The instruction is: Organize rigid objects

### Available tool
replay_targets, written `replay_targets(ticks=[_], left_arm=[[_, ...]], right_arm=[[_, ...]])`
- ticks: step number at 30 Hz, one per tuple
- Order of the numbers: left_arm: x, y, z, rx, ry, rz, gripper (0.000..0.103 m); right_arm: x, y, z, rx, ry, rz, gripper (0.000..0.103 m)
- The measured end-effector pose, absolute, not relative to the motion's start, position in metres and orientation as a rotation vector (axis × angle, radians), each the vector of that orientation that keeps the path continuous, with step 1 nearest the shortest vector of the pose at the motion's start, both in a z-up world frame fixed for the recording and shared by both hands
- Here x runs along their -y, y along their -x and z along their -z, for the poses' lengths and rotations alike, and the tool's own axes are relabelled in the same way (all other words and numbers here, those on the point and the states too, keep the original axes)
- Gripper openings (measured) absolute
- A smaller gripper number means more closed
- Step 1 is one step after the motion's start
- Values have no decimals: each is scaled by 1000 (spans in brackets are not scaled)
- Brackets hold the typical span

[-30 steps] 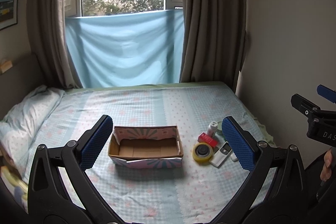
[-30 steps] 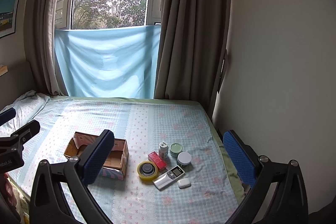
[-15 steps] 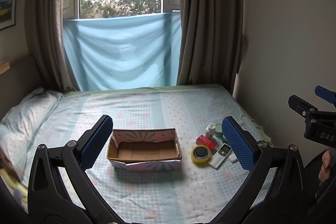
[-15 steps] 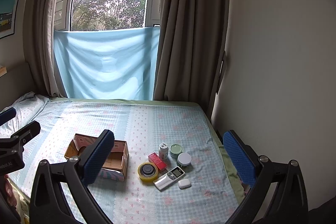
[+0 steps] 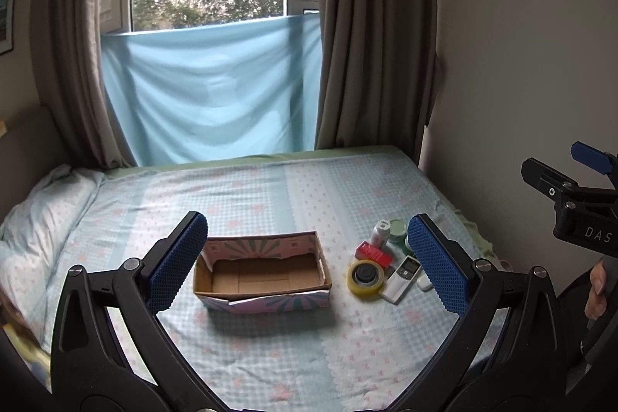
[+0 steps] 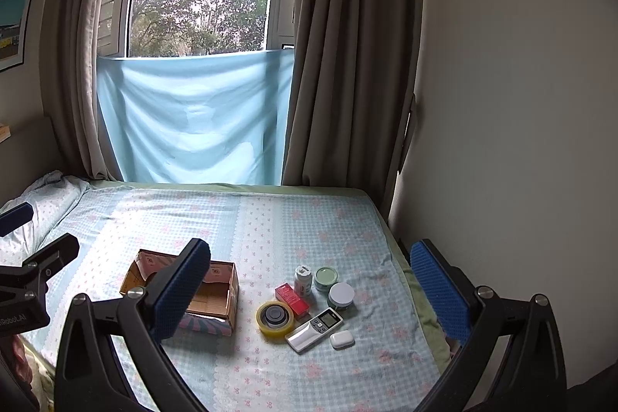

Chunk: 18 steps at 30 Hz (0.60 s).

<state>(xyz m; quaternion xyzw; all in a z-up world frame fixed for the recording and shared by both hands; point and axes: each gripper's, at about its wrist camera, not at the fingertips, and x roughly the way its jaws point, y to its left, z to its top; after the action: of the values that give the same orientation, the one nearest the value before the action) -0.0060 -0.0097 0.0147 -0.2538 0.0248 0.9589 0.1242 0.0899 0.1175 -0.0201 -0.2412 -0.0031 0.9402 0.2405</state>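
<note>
An open, empty cardboard box (image 5: 262, 271) (image 6: 216, 292) lies on the bed. To its right sits a cluster: a yellow tape roll (image 6: 274, 318) (image 5: 365, 277), a red box (image 6: 292, 298), a white bottle (image 6: 303, 280), a green-lidded jar (image 6: 326, 278), a white-lidded jar (image 6: 341, 295), a white remote (image 6: 314, 329) (image 5: 401, 273) and a small white case (image 6: 342, 339). My left gripper (image 5: 305, 261) is open and empty, held above the bed before the box. My right gripper (image 6: 309, 290) is open and empty, above the cluster.
The bed (image 5: 270, 188) has a checked blue sheet, with a pillow (image 5: 38, 219) at the left. A wall (image 6: 502, 103) borders the bed's right side. Curtains and a window with a blue cloth (image 5: 208, 91) stand at the far end.
Both grippers have drifted slightly, so the box and cluster sit a little lower and closer in view. Nothing on the bed has moved; both stay open.
</note>
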Motion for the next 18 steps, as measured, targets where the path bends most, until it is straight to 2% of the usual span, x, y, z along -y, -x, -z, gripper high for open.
replay_targets(ticks=[9,18], left_arm=[[-6,47,26,-40,900,-2689,103],[-66,90,99,40,1148,-2626,103]], right_arm=[[-150,-61,32,43,721,-2529,103],[-229,-9,82,22,847,-2544,103]])
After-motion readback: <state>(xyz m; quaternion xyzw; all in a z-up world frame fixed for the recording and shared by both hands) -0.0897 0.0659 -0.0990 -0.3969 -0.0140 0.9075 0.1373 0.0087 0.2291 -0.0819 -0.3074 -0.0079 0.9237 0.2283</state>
